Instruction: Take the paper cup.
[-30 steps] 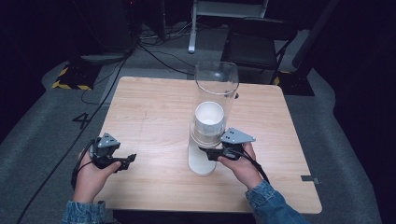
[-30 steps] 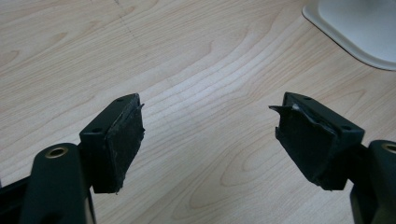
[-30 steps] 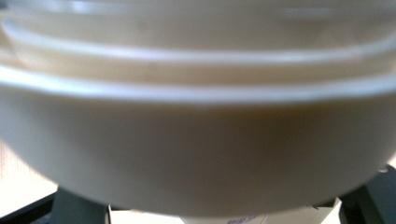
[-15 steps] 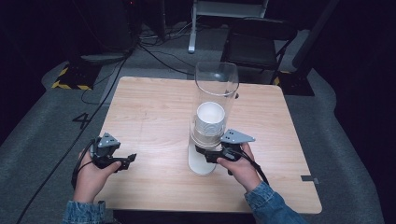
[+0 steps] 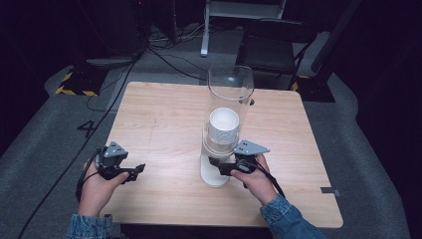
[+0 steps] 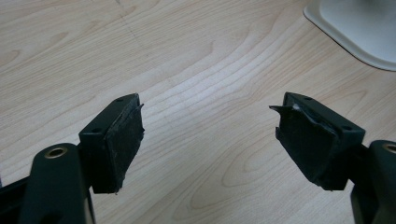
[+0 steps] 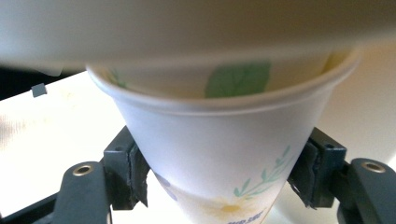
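- Because the tall clear plastic tube dispenser (image 5: pixel 230 107) stands upright on its white base (image 5: pixel 215 175) at the middle of the light wooden table (image 5: pixel 159 119), its stack of white paper cups (image 5: pixel 223 124) hangs where the lowest can be taken from below.
- At the dispenser's near side, the right gripper (image 5: pixel 225 167) reaches under the tube; its jaws are closed onto the lowest white paper cup with leaf print (image 7: pixel 219 154), one pad on each side of the tapered wall, below the rim. My guess is it's held for pulling down.
- Left gripper (image 6: pixel 210 140) waits near the table's near-left edge, jaws wide apart, holding nothing, well apart from the cup.
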